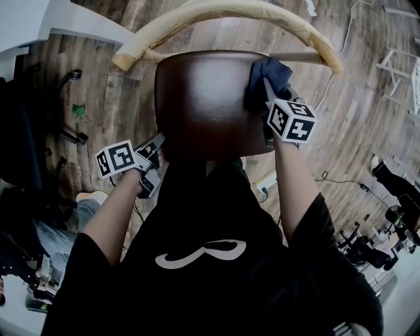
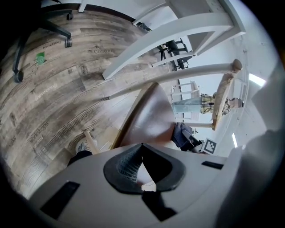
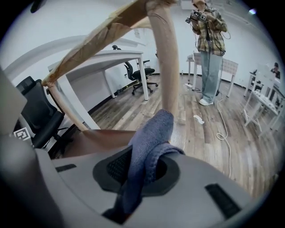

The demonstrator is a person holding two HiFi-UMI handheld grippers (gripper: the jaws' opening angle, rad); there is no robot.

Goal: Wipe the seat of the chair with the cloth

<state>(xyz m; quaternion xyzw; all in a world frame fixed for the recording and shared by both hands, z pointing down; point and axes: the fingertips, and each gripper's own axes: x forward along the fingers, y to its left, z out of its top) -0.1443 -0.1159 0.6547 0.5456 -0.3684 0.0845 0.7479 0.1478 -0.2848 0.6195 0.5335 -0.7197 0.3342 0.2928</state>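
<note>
Now, chair [image 1: 172, 79]: a glossy dark brown seat [image 1: 197, 105] with a pale curved wooden back rail [image 1: 230, 10] arching round its far side. It stands on a plank floor [image 1: 105, 98] right below the person.
Cloth [image 1: 266, 73]: dark blue, bunched on the far right part of the seat, just beneath the back rail and resting on the seat.
Right tongs [image 1: 268, 92]: pressed together on the cloth. The right gripper view shows the fabric folded over and running down between both pads. Its upper fold stands up in front of a wooden rail post [image 3: 164, 67].
Right marker cube [image 1: 291, 120]: above the seat's right edge, with the forearm reaching in from the near side.
Left tongs [image 1: 155, 146]: at the seat's near left corner, clear of the cloth. The left gripper view shows the tips pressed together in a point. A pale sliver shows in the gap behind them, and what it is cannot be told.
Left contact: whether the tips touch the seat edge cannot be told.
Left marker cube [image 1: 116, 158]: just beside the seat, over the floor.
Wearer: black shirt [image 1: 197, 216] with a white mark, filling the near part of the head view.
Background: a standing person [image 3: 207, 31] in a plaid shirt, well beyond the chair. A white cable [image 3: 221, 129] trails across the floor near their feet.
</note>
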